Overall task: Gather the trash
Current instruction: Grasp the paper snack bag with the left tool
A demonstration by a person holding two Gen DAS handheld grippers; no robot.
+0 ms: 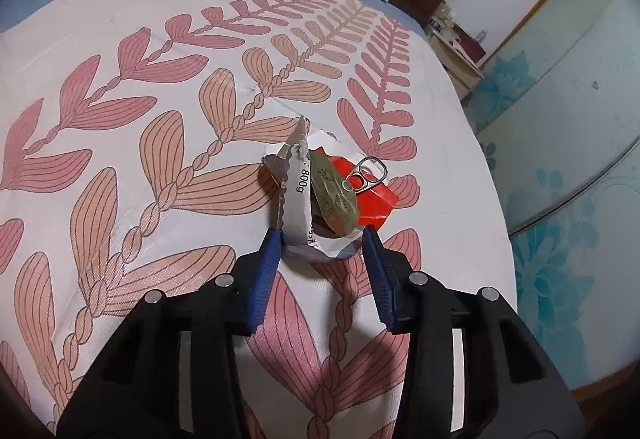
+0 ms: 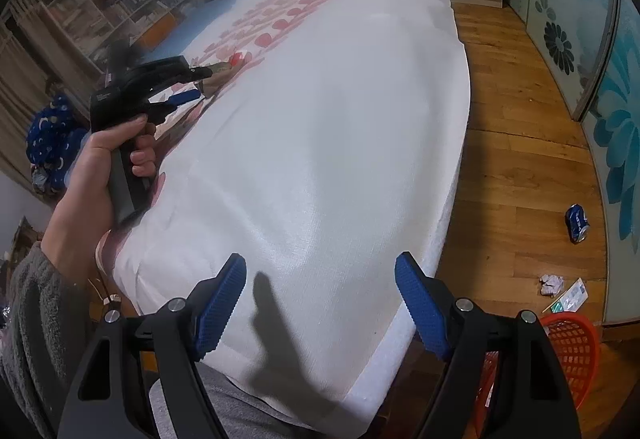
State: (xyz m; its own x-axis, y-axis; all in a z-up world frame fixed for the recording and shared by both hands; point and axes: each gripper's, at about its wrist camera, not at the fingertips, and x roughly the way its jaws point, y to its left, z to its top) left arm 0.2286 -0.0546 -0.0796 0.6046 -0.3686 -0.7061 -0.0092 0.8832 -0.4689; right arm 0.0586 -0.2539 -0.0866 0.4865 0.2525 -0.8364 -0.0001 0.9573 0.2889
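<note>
A torn white paper packet printed "800g" [image 1: 299,195] lies crumpled on the leaf-patterned white bedspread [image 1: 120,127], touching a gold-green can lid with silver pull ring [image 1: 340,195] and red foil wrapper [image 1: 376,203] beside it.

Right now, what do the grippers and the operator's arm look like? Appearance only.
Both grippers, left and right, have matte black linkages, silver pivot pins and blue ribbed finger pads. Black pistol-style handle, bare hand, fuzzy grey sleeve. No cables visible.

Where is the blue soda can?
In the right wrist view, the blue soda can lies on the wooden floor, right of the bed, beyond the red basket.
</note>
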